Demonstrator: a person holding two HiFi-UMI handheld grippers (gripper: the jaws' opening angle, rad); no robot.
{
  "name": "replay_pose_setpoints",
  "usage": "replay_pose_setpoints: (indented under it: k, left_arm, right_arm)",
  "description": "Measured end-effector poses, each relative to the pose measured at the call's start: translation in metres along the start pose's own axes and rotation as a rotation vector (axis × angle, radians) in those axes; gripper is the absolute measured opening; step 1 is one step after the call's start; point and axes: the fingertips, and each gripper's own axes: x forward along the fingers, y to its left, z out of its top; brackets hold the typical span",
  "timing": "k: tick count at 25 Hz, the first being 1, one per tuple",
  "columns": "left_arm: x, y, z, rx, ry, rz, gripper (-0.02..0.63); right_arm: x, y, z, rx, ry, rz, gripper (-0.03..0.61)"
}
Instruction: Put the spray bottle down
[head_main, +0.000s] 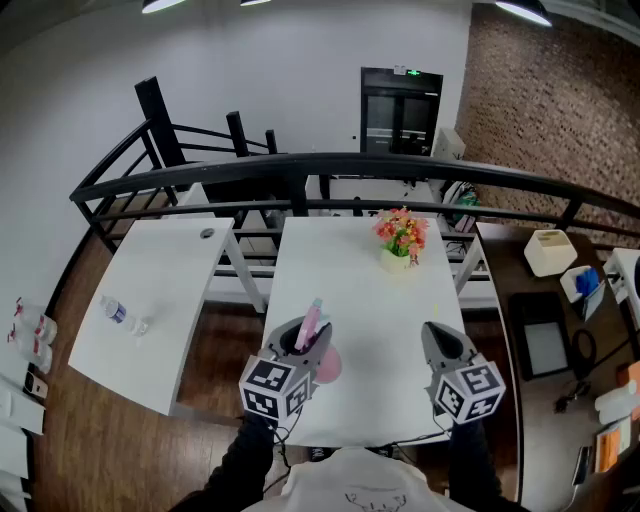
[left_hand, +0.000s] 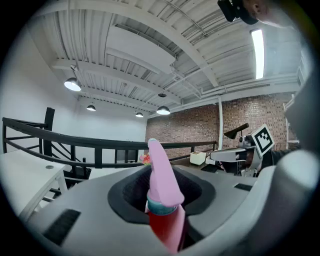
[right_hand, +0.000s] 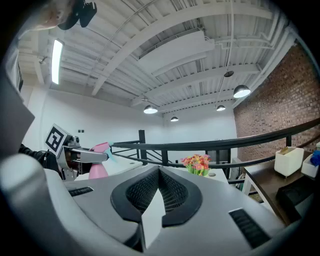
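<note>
A pink spray bottle (head_main: 314, 328) with a teal collar and a reddish body stands upright between the jaws of my left gripper (head_main: 300, 338), over the near left part of the white table (head_main: 370, 290). In the left gripper view the bottle (left_hand: 162, 200) fills the gap and both pads press on it. My right gripper (head_main: 441, 340) hovers over the table's near right part; its jaws (right_hand: 159, 170) meet at the tips with nothing between them. From the right gripper view the bottle (right_hand: 98, 167) shows at the left in the other gripper (right_hand: 75, 152).
A pot of pink and orange flowers (head_main: 402, 236) stands at the table's far end. A black railing (head_main: 300, 170) runs behind it. A second white table (head_main: 170, 270) at the left carries a small water bottle (head_main: 118, 311). A dark desk with a white box (head_main: 548, 252) lies to the right.
</note>
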Motion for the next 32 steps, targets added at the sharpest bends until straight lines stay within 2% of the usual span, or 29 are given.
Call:
replay_pose_setpoints:
  k: [4, 9, 16, 23, 32]
  left_arm:
    - [0.013, 0.015, -0.009, 0.001, -0.018, 0.043, 0.135]
    - [0.04, 0.023, -0.021, 0.065, -0.046, 0.064, 0.135]
    - [0.07, 0.042, -0.063, 0.091, -0.001, 0.116, 0.135]
    - [0.076, 0.055, -0.084, 0.105, 0.021, 0.173, 0.135]
    - [0.072, 0.049, -0.096, 0.143, -0.014, 0.206, 0.135]
  right_arm:
    - [0.005, 0.007, -0.005, -0.002, 0.007, 0.012, -0.032]
    - [0.008, 0.016, -0.015, 0.003, 0.032, 0.03, -0.032]
    - [0.008, 0.024, -0.031, 0.01, 0.064, 0.04, -0.032]
    - [0.005, 0.024, -0.033, 0.005, 0.09, 0.033, -0.032]
    - [0.0, 0.025, -0.038, -0.006, 0.107, 0.035, -0.032]
